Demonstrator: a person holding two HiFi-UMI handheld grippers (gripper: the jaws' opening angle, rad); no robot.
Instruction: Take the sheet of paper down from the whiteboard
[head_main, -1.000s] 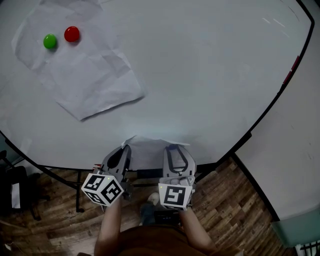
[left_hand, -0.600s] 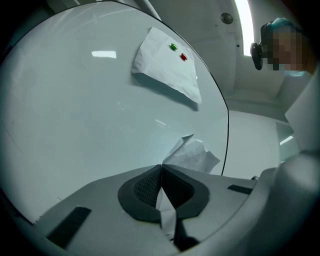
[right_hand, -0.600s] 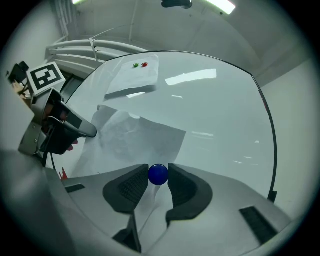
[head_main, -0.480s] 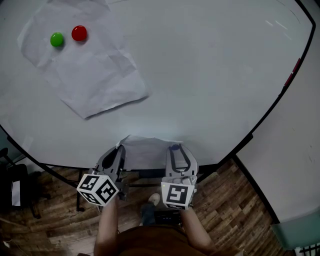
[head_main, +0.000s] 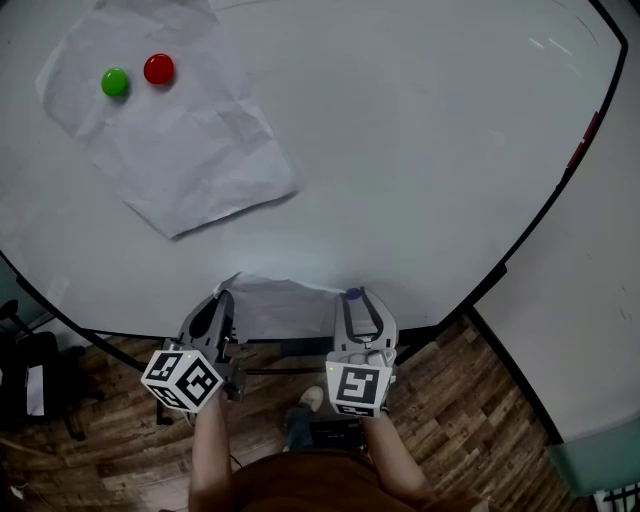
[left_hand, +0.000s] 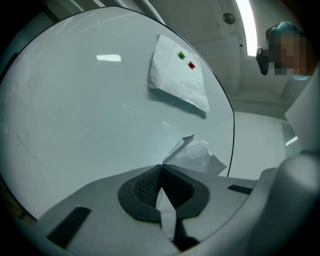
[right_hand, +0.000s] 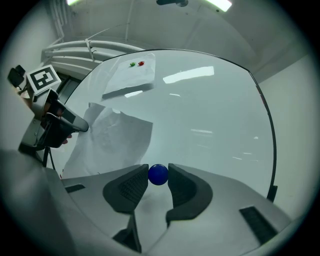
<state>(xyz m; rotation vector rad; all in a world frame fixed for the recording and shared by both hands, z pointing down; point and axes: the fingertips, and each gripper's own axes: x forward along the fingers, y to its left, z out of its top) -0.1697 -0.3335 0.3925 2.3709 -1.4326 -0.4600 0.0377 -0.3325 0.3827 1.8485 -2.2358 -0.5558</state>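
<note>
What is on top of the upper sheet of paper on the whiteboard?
A green magnet and a red magnet sit side by side near one end of the upper sheet. The whiteboard behind this sheet is covered and cannot be seen.

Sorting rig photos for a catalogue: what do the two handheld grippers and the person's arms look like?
The left gripper and right gripper are matching light grey shells, each carrying a white cube printed with black square markers. Their fingers are broad, with dark cross-hatched pads. The forearms are bare; the person wears a brown top.
</note>
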